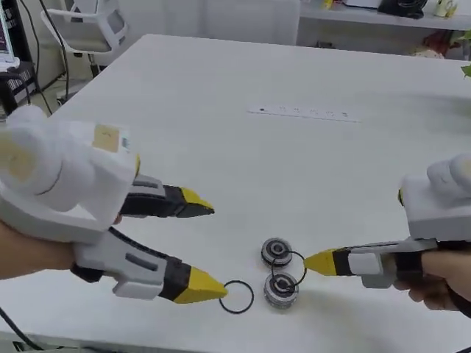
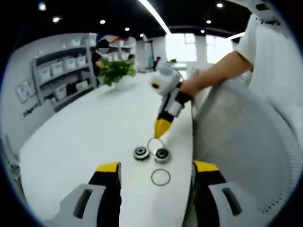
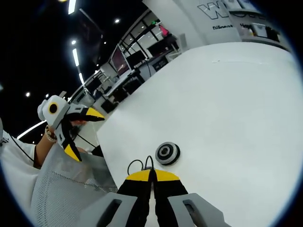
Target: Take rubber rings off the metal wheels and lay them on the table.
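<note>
Risk first: the right gripper has its jaws closed on the pinched ring, and nothing pins either wheel; if the ring is hooked on a rim (I can't tell from here), your pull likely drags or tips the wheel rather than freeing the rubber; a stretched ring could also slip the jaw tips and snap back.

Second risk: the left gripper hangs with its jaws spread wide and nothing in them; its lower jaw tip sits just beside the loose ring, which lies flat near the counter's front edge; a careless sweep may knock it off.

Positions, head view: two metal wheels close together, far wheel at 12 o'clock of near wheel; the pinched ring arcs between them on their 3 o'clock side, meeting the right jaw tips; the loose ring lies at 9 o'clock of the near wheel, apart from it.

Left gripper view: the loose ring lies between and just ahead of your open jaws at 12 o'clock; wheels beyond it; the pinched ring stands up between the wheels under the right gripper's yellow tip.

Right gripper view: jaws meet with thin black loops caught at the tips; one wheel just past them at 1 o'clock.

Judgement: one ring laid down, one in hand; steady a wheel with the left jaws before pulling.
</note>
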